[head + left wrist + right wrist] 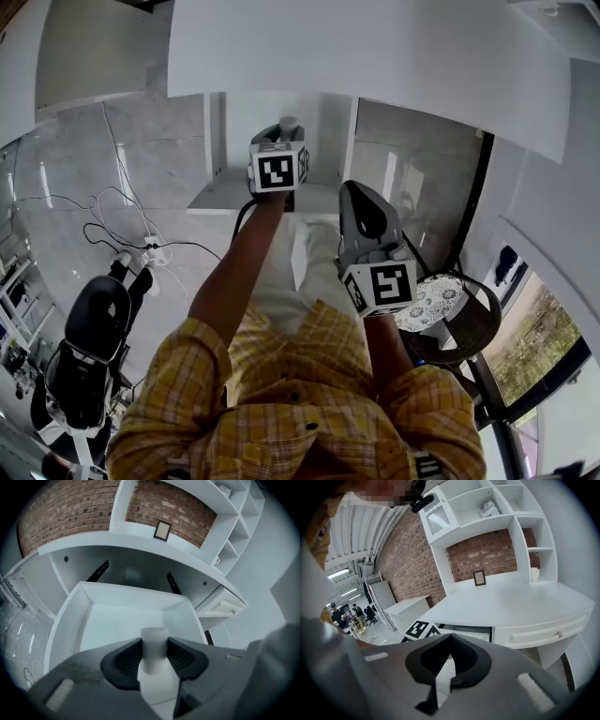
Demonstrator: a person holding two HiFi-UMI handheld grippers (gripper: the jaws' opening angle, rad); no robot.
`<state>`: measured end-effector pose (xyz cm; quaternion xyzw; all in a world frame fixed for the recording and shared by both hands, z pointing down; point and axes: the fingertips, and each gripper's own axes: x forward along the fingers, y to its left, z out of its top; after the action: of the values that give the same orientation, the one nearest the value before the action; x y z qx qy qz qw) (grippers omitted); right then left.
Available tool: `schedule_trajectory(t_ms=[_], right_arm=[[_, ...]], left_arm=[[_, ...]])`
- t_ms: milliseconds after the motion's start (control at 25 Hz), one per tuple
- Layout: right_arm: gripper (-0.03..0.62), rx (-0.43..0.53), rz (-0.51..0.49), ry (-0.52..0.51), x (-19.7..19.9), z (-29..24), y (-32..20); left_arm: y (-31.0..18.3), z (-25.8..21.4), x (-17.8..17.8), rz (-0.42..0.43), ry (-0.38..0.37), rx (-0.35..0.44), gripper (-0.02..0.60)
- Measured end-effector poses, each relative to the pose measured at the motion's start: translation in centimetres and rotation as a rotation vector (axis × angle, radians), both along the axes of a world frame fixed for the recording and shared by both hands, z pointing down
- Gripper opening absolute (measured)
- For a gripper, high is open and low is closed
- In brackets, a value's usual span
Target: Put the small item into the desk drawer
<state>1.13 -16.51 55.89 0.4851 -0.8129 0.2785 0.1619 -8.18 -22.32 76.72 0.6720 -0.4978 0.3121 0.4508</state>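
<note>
Yellow plaid shirt [300,408] nearest; right hand-held gripper [449,640] hangs clenched, empty, facing the worktop's [511,603] front edge; left hand-held gripper [154,652] grasps a small white item [154,637] over the open drawer [69,617].

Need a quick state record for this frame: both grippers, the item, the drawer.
left gripper: jaws closed on the small white bottle, held over the drawer
small white bottle: between the pads, its top sticking out past the fingertips
drawer: white, pulled out from under the desk
right gripper: jaws shut, nothing between them, held back in front of the desk
task stage: bottle gripped, not yet released into the drawer
</note>
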Motion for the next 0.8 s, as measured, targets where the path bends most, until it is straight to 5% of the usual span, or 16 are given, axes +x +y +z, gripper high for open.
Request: schedule_trajectory(t_ms=[800], right_arm=[[0.002,-0.078,0.011,0.016,1.9,2.0,1.0]], left_arm=[[0.4,5.4,0.7,-0.008,-0.037,-0.122,0.175]])
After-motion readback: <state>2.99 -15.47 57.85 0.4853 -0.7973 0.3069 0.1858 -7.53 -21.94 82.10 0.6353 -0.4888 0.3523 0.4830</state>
